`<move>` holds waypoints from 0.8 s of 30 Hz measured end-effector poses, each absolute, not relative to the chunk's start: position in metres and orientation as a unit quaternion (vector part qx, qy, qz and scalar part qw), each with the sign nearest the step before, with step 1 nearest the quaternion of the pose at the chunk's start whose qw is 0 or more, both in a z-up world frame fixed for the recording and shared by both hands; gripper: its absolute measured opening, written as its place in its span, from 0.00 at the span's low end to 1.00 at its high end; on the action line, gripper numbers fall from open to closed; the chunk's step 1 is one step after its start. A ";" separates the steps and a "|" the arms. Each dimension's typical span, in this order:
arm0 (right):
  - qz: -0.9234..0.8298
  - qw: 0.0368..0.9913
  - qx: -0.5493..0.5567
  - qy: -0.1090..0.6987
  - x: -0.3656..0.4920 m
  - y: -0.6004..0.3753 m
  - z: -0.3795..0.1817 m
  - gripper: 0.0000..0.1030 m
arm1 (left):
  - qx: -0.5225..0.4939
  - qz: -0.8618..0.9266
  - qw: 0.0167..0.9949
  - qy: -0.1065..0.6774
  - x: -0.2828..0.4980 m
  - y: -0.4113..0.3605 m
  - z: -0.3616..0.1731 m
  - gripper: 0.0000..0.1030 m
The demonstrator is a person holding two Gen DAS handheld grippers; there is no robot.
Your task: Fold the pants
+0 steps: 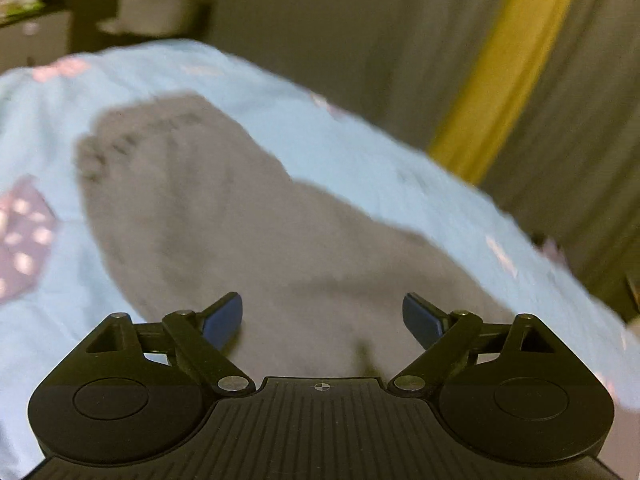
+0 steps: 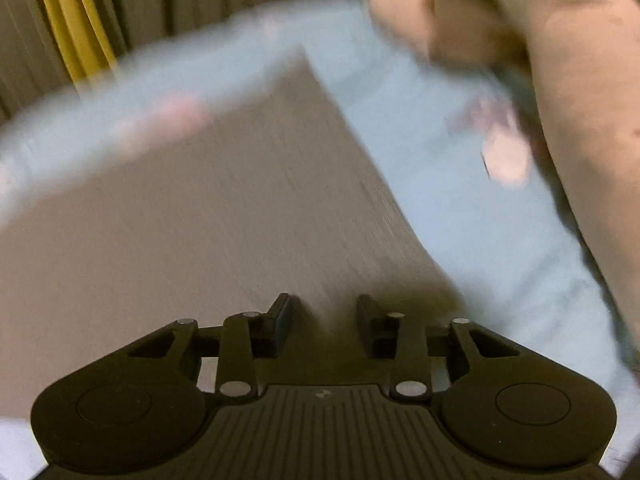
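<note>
Hovering over grey pants (image 1: 224, 216) lying on blue sheet (image 1: 360, 152), left gripper (image 1: 322, 316) spread wide, empty; right gripper (image 2: 323, 320) partly parted, nothing between. Long axis running far-left from left gripper; neither clearly nearer.

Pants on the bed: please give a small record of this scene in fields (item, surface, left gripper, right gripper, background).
item: grey pants, lying spread out
surface: light blue sheet with pink patches
left gripper: jaws wide open, nothing between them
right gripper: jaws partly open above the pants, gripping nothing
background: grey curtain with a yellow stripe
image: blurred
</note>
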State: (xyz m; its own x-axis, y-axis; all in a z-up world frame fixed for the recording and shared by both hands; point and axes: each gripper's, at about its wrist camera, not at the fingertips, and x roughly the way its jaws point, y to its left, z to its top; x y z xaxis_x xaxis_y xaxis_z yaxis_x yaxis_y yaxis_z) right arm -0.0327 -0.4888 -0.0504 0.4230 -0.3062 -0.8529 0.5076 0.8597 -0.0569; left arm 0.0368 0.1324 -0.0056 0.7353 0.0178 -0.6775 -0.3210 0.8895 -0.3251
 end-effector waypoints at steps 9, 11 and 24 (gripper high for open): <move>-0.164 0.873 0.026 0.459 0.034 -0.449 -0.012 0.74 | -0.190 0.098 0.891 0.400 0.054 0.138 -0.037 0.90; -0.135 0.828 -0.045 0.542 0.061 -0.425 -0.038 0.82 | -0.161 0.118 0.895 0.399 0.057 0.136 -0.039 0.89; 0.110 0.863 0.106 0.481 0.202 -0.257 0.001 0.80 | -0.048 0.227 0.902 0.364 0.070 0.138 -0.045 0.90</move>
